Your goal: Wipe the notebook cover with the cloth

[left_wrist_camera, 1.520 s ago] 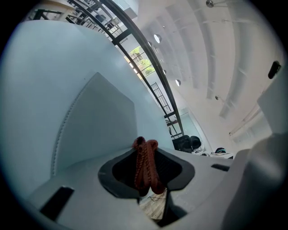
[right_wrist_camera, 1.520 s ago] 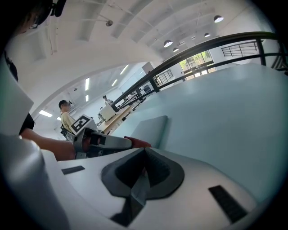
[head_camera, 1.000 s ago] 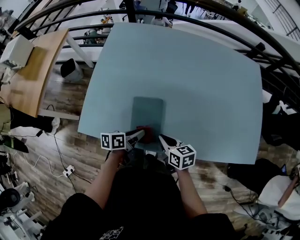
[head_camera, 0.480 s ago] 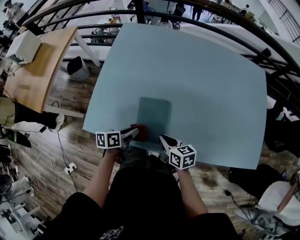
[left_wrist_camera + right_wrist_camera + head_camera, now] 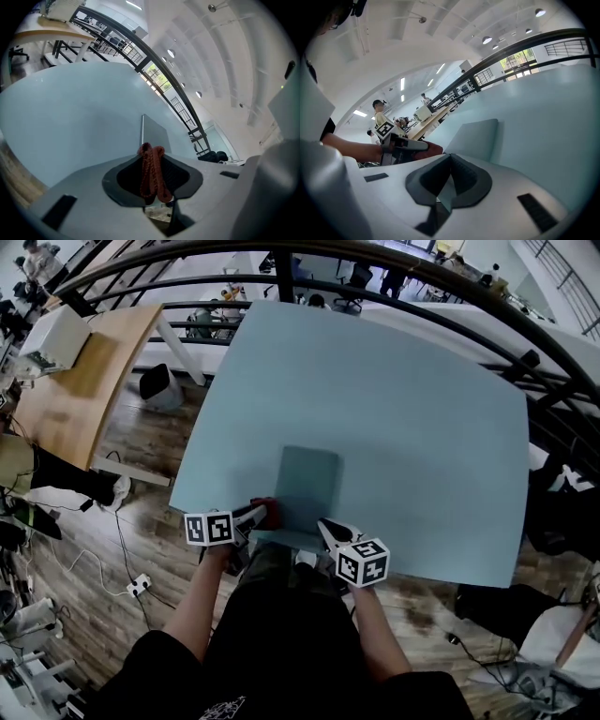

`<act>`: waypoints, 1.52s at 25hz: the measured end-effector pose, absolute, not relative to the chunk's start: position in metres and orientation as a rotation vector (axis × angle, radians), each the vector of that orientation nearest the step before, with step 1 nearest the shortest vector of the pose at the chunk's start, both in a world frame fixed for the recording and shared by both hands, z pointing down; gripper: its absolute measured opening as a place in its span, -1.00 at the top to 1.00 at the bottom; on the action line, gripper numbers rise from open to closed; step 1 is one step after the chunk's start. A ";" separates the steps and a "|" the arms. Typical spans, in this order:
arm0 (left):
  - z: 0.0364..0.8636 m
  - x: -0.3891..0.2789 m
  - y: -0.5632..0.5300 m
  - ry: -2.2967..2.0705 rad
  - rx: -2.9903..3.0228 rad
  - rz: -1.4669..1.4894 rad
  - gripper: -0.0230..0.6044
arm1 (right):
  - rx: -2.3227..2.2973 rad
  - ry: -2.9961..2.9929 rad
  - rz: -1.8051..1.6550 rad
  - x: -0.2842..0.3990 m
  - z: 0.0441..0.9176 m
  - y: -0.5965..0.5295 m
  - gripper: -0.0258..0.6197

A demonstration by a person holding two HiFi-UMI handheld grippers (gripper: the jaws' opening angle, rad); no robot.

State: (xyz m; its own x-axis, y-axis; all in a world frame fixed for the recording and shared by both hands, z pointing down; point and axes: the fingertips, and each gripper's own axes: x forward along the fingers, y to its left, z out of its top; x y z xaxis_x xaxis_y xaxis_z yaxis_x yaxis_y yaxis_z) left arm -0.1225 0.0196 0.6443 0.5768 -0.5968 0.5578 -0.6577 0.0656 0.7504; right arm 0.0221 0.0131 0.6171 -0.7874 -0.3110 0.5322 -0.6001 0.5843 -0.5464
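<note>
Notebook: right gripper pinches corner; left gripper clamps red cloth, weave clear only in its view.

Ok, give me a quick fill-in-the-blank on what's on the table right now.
The left gripper is shut on a ____ cloth.
The cloth is by the notebook's near ____ corner.
The right gripper holds ____.
Missing: red; left; nothing.
</note>
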 end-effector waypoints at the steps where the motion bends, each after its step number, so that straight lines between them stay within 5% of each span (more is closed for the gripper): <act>1: 0.643 -0.127 0.020 -1.090 1.602 0.056 0.61 | 0.737 -2.442 1.043 0.021 0.616 0.013 0.90; 38: 0.447 -0.161 -0.023 -1.284 2.169 0.070 0.61 | 1.225 -2.614 0.749 0.008 0.447 -0.019 0.90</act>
